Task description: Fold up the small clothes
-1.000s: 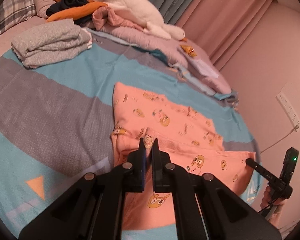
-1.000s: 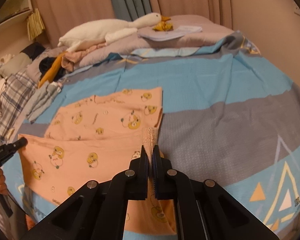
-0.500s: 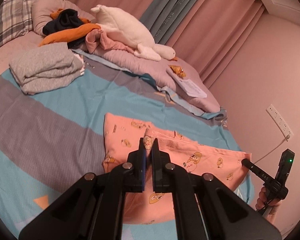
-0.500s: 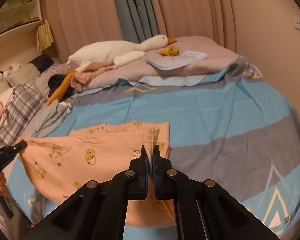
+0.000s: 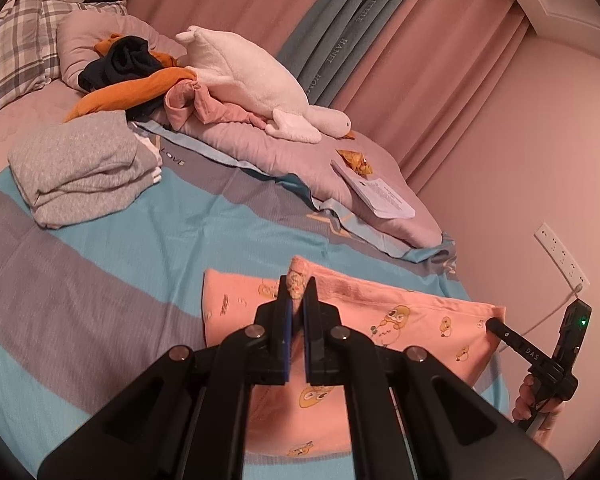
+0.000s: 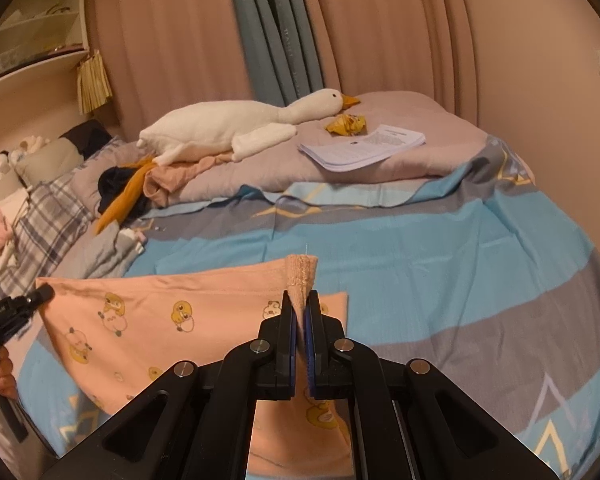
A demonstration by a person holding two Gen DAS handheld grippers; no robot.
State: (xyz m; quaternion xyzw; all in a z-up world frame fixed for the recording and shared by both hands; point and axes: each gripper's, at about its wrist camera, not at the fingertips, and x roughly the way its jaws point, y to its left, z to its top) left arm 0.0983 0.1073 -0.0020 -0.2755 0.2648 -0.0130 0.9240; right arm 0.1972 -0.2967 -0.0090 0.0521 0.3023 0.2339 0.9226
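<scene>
**Garment lifted by both top corners**

Left gripper [image 5: 296, 300] and right gripper [image 6: 300, 306] each clamped tight on one corner of the pink printed garment [image 6: 160, 320]. Cloth hangs taut between them above the striped bedsheet [image 6: 440, 264], lower part trailing on it; likely raised to fold over.

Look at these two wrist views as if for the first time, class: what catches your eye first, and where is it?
First comes the peach cartoon-print garment, stretched in the air over the blue and grey striped bedspread, each end of its waistband pinched in a shut claw: the left claw and the right claw. Next, the big white goose plush lying on the bedding at the back, beside a stack of papers. A folded grey garment sits at the left.
</scene>
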